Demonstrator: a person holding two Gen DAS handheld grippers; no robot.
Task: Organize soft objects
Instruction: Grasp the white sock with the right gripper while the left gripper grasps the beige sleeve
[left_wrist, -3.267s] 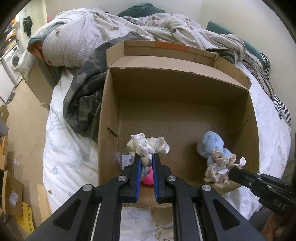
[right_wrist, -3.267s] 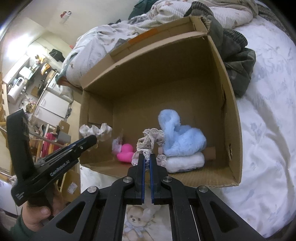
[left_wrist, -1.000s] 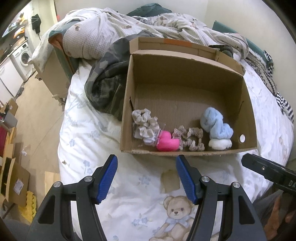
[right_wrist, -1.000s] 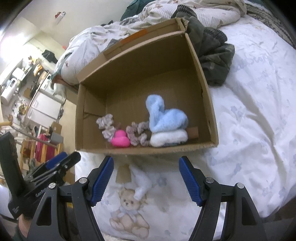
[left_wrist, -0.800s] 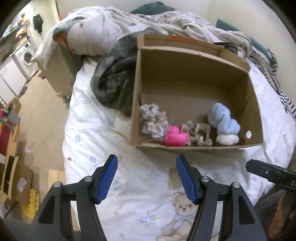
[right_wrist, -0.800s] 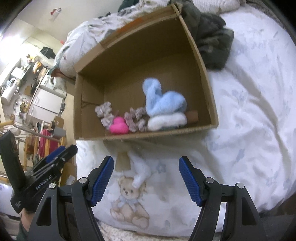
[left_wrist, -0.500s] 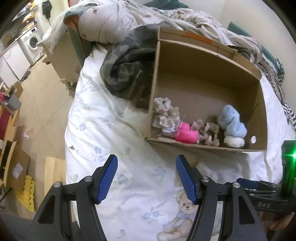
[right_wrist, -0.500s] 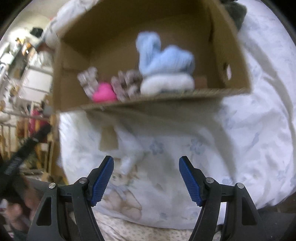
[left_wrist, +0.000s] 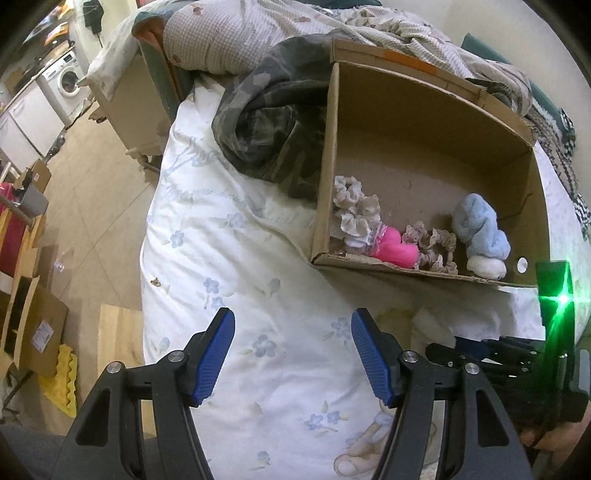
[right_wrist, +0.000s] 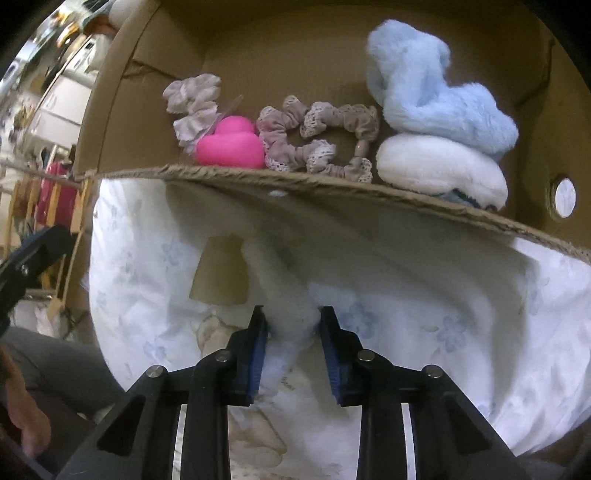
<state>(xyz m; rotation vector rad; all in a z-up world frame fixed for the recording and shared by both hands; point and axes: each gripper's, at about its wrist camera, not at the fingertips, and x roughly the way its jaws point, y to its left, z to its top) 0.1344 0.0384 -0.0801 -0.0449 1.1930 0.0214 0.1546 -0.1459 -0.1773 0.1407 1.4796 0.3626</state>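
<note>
A white fluffy piece (right_wrist: 284, 295) lies on the flowered bed sheet just in front of the cardboard box (right_wrist: 332, 186). My right gripper (right_wrist: 291, 325) points down at it, and its jaws are closing with both blue pads against the fluff. Inside the box sit a pale scrunchie (right_wrist: 194, 103), a pink heart (right_wrist: 229, 146), a lace-edged scrunchie (right_wrist: 317, 136), a blue fluffy item (right_wrist: 436, 96) and a white fluffy item (right_wrist: 439, 166). My left gripper (left_wrist: 291, 354) hangs open over bare sheet to the left, with nothing between its fingers.
A camouflage garment (left_wrist: 269, 122) lies against the box's left wall, with rumpled bedding (left_wrist: 258, 33) behind. A small cardboard scrap (right_wrist: 219, 273) lies on the sheet beside the white piece. The bed's edge drops to the floor (left_wrist: 92, 177) on the left, with boxes there.
My right gripper came down to the sheet in front of the box and narrowed its jaws around the white fluffy piece. The left gripper drifted a little left and stayed open.
</note>
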